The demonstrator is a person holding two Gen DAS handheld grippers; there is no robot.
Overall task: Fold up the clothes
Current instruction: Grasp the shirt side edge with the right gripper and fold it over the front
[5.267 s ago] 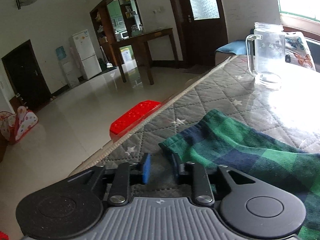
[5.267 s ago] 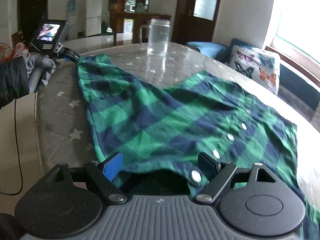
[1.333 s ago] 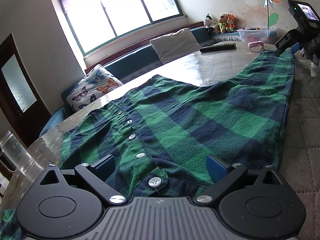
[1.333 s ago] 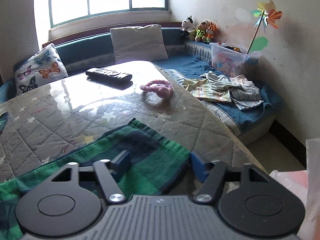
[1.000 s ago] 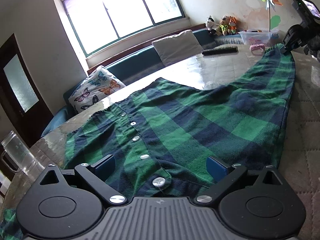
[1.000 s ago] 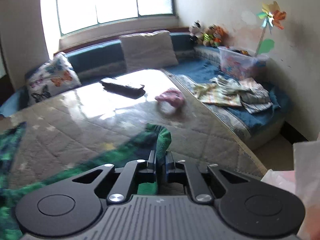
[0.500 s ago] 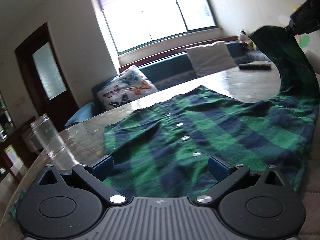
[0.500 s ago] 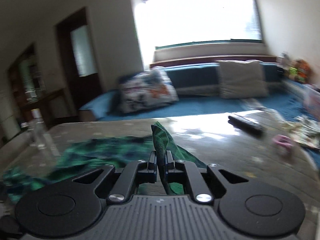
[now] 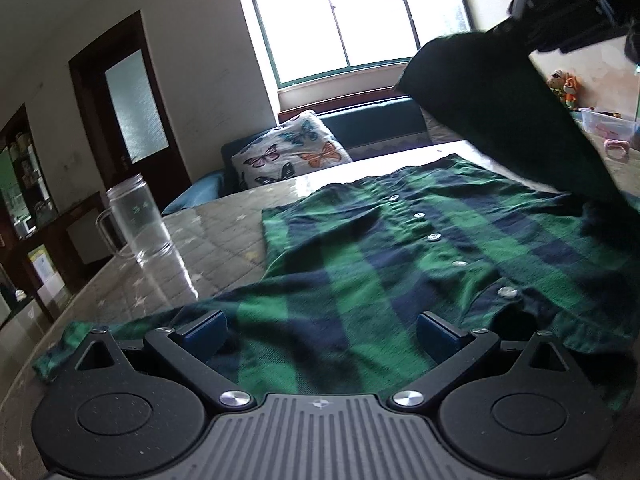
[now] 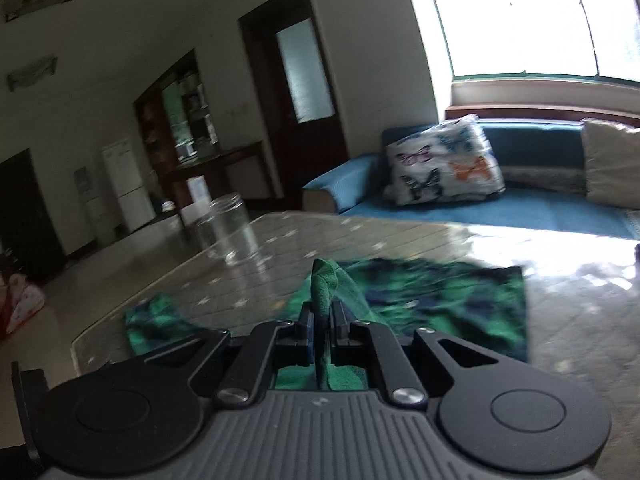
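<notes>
low wrist views, both facing shirt [image 9: 400,256], window [image 9: 360,24]

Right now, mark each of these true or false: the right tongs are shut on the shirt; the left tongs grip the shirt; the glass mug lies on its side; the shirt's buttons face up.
1. The right tongs are shut on the shirt: true.
2. The left tongs grip the shirt: false. They stand open over it, pads apart.
3. The glass mug lies on its side: false. It stands upright on the table, beside the shirt.
4. The shirt's buttons face up: true.
</notes>
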